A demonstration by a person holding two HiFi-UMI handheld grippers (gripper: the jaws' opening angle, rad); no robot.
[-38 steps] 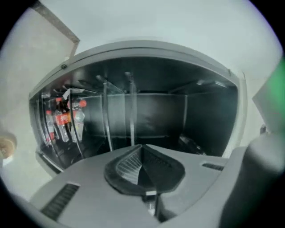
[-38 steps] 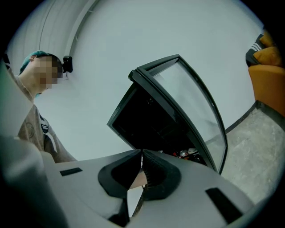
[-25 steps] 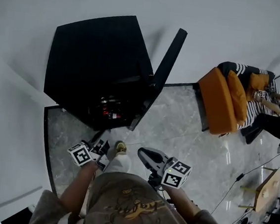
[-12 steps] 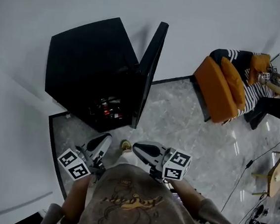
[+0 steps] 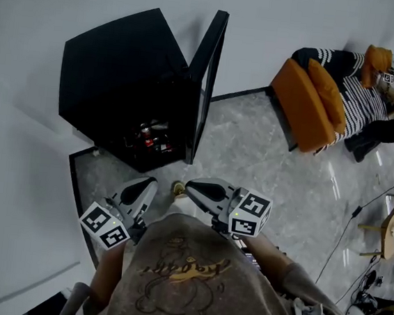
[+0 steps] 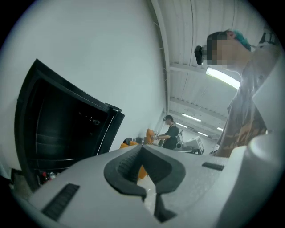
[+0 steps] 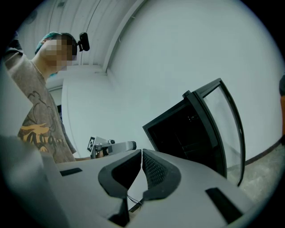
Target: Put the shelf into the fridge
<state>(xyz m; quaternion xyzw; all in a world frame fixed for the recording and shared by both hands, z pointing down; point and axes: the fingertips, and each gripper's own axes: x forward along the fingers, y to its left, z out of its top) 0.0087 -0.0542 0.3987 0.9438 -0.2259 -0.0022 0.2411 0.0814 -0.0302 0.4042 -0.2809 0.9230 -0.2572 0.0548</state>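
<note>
Fridge (image 5: 123, 62): small black cabinet, upright on floor, back vs white wall; door (image 5: 207, 77) swung wide open at its right edge in head view, glass panel in dark frame; interior dark, faint horiz. rails inside.

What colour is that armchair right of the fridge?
The armchair is orange; the head view shows it best.

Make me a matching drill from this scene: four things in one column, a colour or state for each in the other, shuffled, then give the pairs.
Things:
1. fridge door
2. armchair
3. left gripper
4. floor

Colour or state:
A. grey, marbled
B. jaws shut, nothing between them
C. swung open
D. orange

Pairs: 1-C, 2-D, 3-B, 4-A
</note>
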